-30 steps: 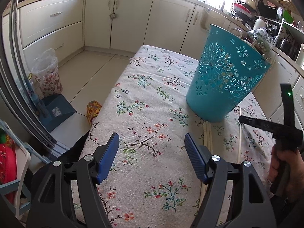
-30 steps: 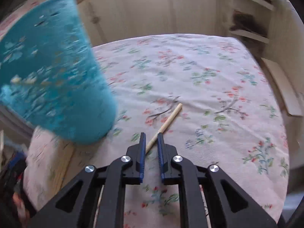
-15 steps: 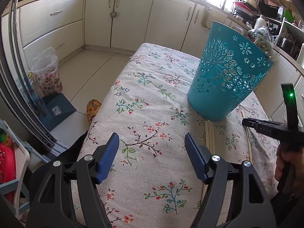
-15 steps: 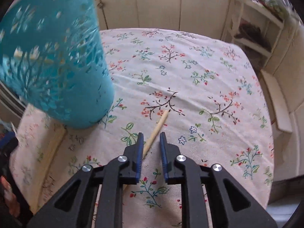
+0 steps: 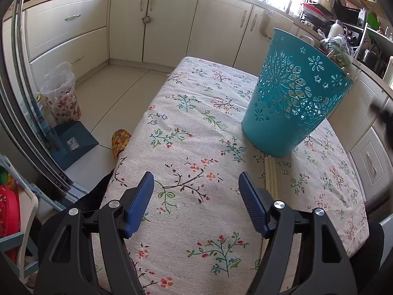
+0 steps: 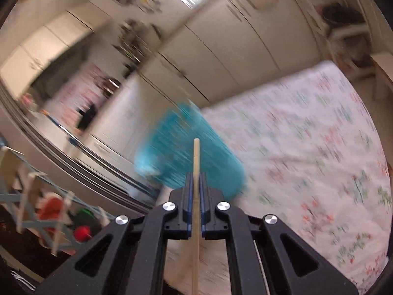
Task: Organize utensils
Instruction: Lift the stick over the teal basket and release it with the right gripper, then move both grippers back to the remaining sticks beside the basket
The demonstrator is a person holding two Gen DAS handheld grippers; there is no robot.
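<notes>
We keep one turquoise basket [image 5: 292, 98] upright on the flowered table [image 5: 186, 127], beyond our wide-open, empty left tongs [image 5: 196, 196], ready for utensils. Two chopsticks [image 5: 270, 174] lie just right of those tongs. Our right tongs [image 6: 195, 179] pinch one chopstick [image 6: 196, 157], aimed basketward.

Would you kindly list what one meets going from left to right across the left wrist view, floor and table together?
Floral bag → blue dustpan → colourful slipper → flowered tablecloth → chopsticks on the cloth → teal basket.
</notes>
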